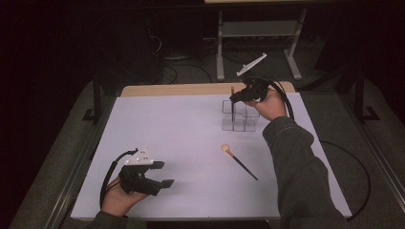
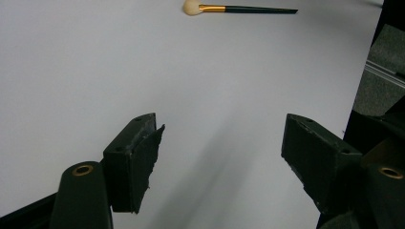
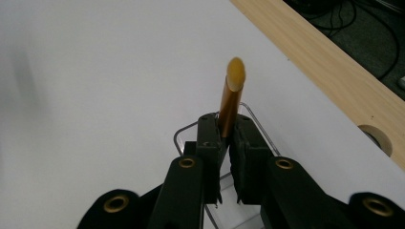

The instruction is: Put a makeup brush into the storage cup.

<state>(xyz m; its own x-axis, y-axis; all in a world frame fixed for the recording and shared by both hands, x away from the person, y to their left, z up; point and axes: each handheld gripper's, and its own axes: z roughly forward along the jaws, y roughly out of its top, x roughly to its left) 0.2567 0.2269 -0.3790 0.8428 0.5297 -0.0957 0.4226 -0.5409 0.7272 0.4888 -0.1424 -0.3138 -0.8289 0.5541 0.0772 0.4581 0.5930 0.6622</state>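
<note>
High view: the right tongs (image 1: 234, 98), held in the person's right hand (image 1: 267, 105) at the far side of the white tabletop (image 1: 181, 133), are clamped on a slender brush (image 1: 232, 107) with a gold ferrule; the brush stands close to upright, its lower end over or within the clear compartmented organiser (image 1: 239, 117); which compartment cannot be told. Right gripper view: the right tongs (image 3: 228, 138) press narrowly on the gold part of the brush (image 3: 230, 102), whose tip rises above the jaws; the clear rim of the organiser (image 3: 260, 126) shows just beyond them, near the wooden edge (image 3: 325, 67) of the tabletop. High view: a second brush (image 1: 239, 161), with a pale round head and dark handle, lies flat on the tabletop, nearer the person than the organiser and well apart from it; the left tongs (image 1: 162, 174), in the left hand (image 1: 122, 195) at the near left, stand wide with nothing between them. Left gripper view: the left tongs (image 2: 222, 143) gape above bare tabletop; the second brush (image 2: 239, 8) lies farther off.
</note>
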